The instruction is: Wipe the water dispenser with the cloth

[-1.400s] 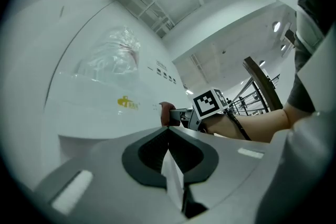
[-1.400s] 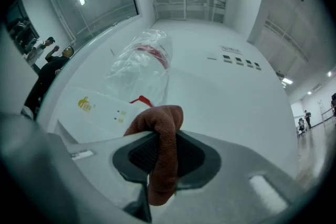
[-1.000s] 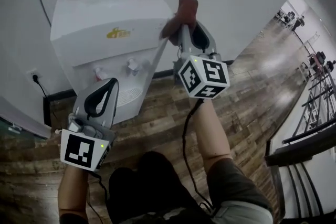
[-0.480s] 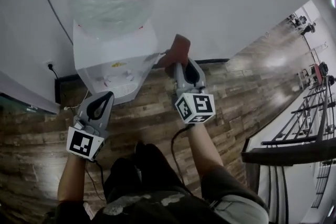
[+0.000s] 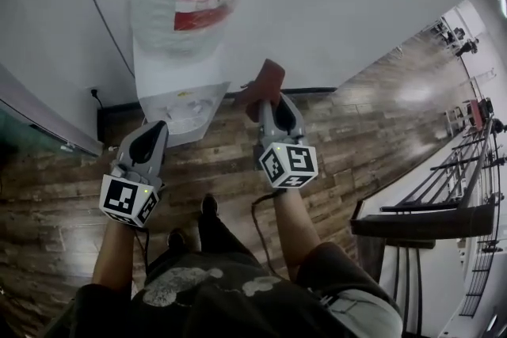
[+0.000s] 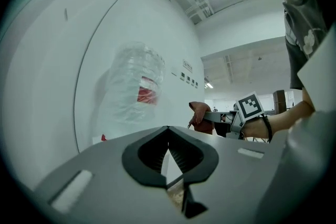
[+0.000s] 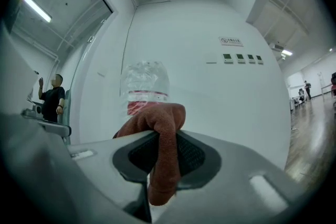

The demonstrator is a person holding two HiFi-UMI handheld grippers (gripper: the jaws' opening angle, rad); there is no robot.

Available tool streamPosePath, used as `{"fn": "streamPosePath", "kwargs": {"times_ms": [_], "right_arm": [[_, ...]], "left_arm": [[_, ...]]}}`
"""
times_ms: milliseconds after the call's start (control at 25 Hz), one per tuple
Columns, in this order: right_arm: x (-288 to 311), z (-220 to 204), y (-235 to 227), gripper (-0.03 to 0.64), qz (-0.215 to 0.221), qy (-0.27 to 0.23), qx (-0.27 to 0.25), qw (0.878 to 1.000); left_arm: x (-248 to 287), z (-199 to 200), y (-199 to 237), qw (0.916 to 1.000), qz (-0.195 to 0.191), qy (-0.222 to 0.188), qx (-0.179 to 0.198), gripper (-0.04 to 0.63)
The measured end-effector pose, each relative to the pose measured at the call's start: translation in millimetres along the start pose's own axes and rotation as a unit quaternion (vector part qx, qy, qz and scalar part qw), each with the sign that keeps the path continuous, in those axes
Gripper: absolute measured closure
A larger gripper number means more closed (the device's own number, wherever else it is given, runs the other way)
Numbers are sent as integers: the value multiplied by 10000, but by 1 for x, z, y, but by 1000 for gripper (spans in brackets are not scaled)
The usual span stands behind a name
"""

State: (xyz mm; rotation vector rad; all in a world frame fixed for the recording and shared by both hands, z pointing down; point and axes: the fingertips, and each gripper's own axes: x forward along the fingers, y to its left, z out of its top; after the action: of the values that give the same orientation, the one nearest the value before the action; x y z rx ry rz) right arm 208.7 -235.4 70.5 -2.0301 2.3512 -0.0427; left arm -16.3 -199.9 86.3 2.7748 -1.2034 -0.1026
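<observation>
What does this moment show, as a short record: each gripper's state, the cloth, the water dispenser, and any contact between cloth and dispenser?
left gripper: jaws together, nothing between them
right gripper: shut on the cloth
cloth: reddish-brown, bunched, sticking out past the jaws
water dispenser: white, standing against the wall, clear bottle on top
contact: cloth appears clear of the dispenser, off its right side in the head view
wiping: no stroke on the surface at this moment

Left tool and right tool are grey, black-cabled.
</observation>
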Motion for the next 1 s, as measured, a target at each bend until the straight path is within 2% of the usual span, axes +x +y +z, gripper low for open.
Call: {"fn": "streamPosePath", "kwargs": {"times_ms": [320,560,760,1000], "right_arm": [[-53,-1,43,551,-7,77,159,9998],[-106,-4,80,551,-164,61,177,9997],[-158,-15,79,551,-529,311,220,9979],[-205,-13,81,551,-287,335,185,9989]], "left_arm": [[-60,8,-17,9999,31,-75,-150,575],[-103,-3,-16,9989,-75,8,-463,575],[-127,-3,-25,9983,-209,91,-536,575],[-156,-1,-55,9990,-74,78,-436,575]]}}
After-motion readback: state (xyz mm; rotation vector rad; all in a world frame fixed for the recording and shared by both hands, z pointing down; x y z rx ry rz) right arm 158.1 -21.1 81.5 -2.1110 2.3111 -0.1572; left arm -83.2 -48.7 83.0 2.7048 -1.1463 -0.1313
